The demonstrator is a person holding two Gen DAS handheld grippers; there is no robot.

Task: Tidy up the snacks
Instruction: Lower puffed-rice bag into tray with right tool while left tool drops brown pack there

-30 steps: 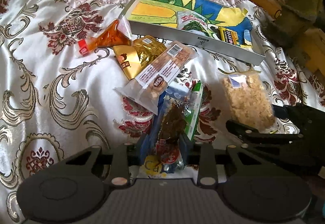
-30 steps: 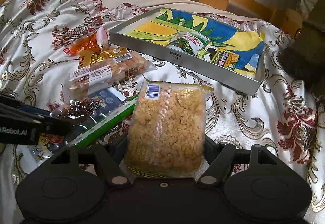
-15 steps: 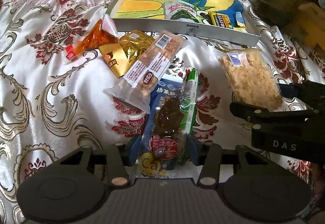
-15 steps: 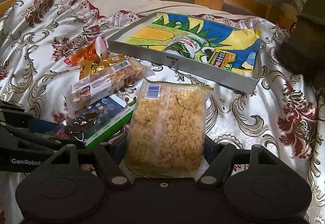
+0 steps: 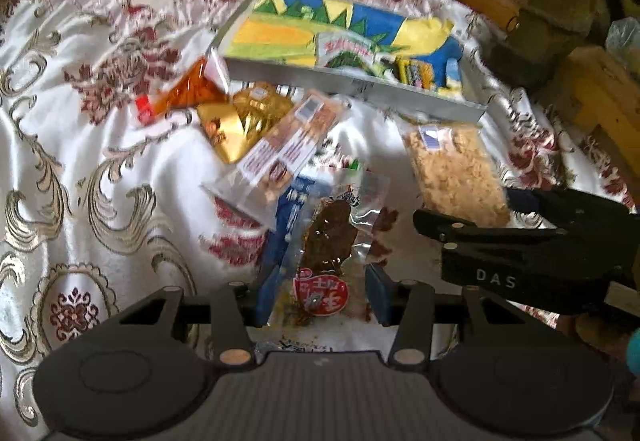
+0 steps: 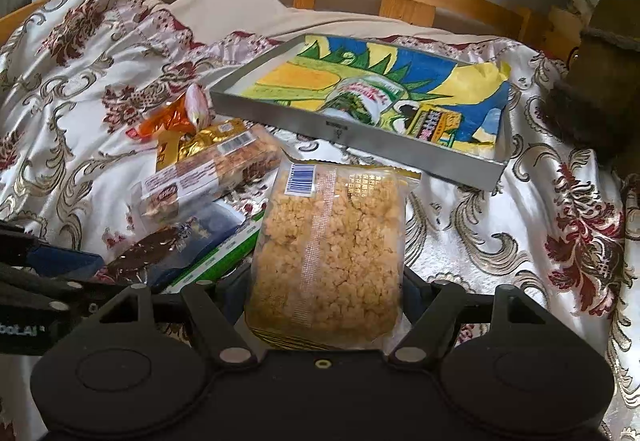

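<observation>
Floral satin bedding [image 6: 500,233] lies under the grey tray [image 6: 360,133], near which the left gripper [image 5: 320,277] clamps a dark snack pouch [image 5: 328,237] and the right gripper [image 6: 326,293] pinches a puffed-rice bag [image 6: 328,249].

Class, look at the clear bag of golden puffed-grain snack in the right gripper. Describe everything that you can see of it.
The puffed-grain bag is a clear plastic pouch packed with pale golden, lumpy clusters. A blue-and-white barcode label sits at its top left, a ribbed seam runs down its middle, and its ends are gold-edged. The right gripper is shut on its lower end, so it points toward the grey tray. In the left wrist view it seems raised off the floral bedspread.
</observation>
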